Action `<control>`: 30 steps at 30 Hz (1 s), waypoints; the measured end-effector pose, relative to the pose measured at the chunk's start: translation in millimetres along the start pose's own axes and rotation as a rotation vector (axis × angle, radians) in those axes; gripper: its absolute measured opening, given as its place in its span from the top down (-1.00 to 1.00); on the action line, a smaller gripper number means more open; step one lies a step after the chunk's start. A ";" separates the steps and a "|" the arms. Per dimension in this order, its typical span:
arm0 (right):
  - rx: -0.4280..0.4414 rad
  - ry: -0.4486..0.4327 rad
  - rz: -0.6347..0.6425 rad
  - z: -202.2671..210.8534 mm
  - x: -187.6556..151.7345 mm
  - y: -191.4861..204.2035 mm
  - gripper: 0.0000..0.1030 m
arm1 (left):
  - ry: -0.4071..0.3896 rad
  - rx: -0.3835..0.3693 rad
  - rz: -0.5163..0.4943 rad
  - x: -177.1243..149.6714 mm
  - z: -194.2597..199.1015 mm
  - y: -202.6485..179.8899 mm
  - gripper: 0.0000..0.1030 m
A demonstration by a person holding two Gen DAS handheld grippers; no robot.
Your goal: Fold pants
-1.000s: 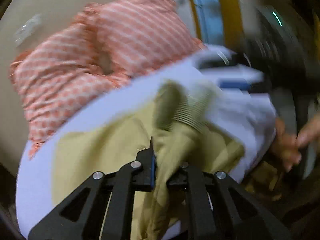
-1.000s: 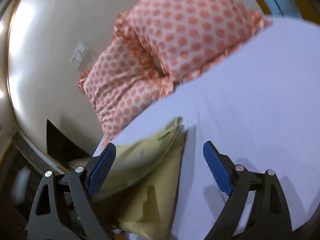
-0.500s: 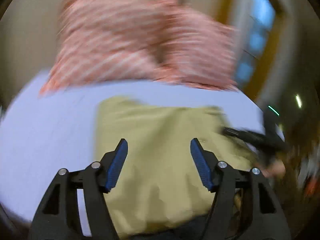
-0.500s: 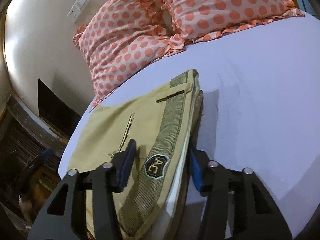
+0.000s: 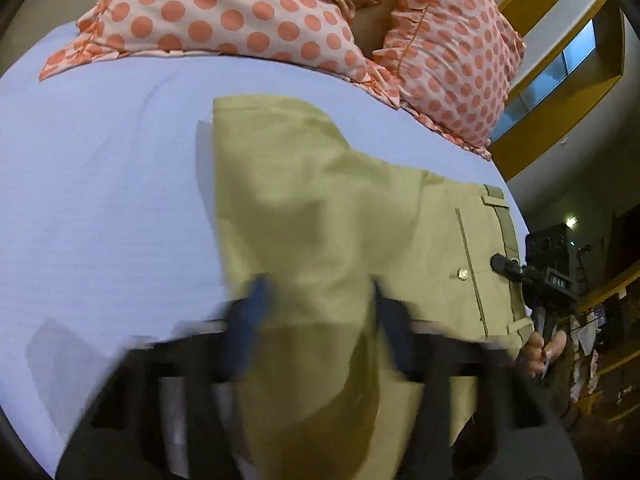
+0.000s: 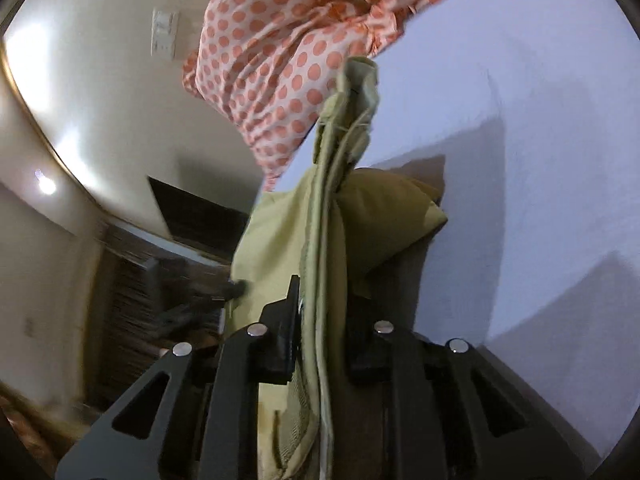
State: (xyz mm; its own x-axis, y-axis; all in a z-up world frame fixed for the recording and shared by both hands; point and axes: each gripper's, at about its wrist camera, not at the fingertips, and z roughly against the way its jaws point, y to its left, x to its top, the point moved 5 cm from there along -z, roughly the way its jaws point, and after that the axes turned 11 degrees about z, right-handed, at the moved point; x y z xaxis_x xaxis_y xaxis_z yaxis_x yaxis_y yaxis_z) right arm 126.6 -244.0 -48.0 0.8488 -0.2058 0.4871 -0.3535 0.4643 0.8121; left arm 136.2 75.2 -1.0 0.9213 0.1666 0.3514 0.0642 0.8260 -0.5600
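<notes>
Right wrist view: jaws pinch the khaki pants' (image 6: 324,216) bunched waistband (left jaws blurred, apparently spread) above smooth lavender sheet (image 6: 540,128).

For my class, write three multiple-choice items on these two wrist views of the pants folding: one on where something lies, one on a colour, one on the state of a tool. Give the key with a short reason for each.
1. Where do the pillows lie relative to the pants?
A. Beyond them, at the far end of the bed
B. Under them
C. On the floor

2. What colour are the dots on the pillows?
A. Green
B. Orange
C. Black

3. What is the state of the right tool?
A. Open above the sheet
B. Shut on nothing
C. Shut on the pants

Key:
1 A: the pillows sit past the pants on the sheet.
2 B: orange dots on a pale ground show in both views.
3 C: the right tool has its fingers pressed on the waistband edge, lifting it.
</notes>
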 end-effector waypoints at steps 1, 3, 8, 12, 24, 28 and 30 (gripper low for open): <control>0.018 0.002 -0.012 -1.1 4.2 1.0 0.66 | 0.008 -0.019 0.007 2.0 -1.4 -0.8 0.66; 0.011 0.008 0.015 -2.6 15.5 10.0 0.67 | -0.005 0.002 -0.019 7.1 1.3 -7.5 0.79; -0.058 -0.042 0.177 -0.1 77.3 47.9 0.71 | -0.140 0.032 -0.110 55.1 10.6 -42.7 0.89; -0.159 -0.125 0.207 -0.2 124.0 34.0 0.72 | -0.263 0.051 -0.137 95.6 -3.5 -52.6 0.88; -0.503 -0.170 0.241 34.4 108.0 8.3 -0.07 | -0.367 0.178 -0.068 74.9 18.6 -34.9 0.22; -0.400 -0.059 0.295 2.2 89.9 35.5 -0.42 | -0.247 0.081 -0.134 44.9 -8.0 -66.8 -0.11; -0.454 0.013 0.255 -16.6 83.8 22.6 -0.54 | -0.152 0.117 -0.112 36.9 -40.7 -64.9 -0.14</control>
State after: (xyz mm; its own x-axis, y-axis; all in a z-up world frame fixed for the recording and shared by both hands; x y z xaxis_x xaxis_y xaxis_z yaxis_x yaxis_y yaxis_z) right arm 196.3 -236.4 5.9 0.7640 -0.0280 0.6446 -0.3458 0.8257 0.4457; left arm 181.6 5.9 17.8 0.8421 0.1420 0.5203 0.1099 0.8993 -0.4233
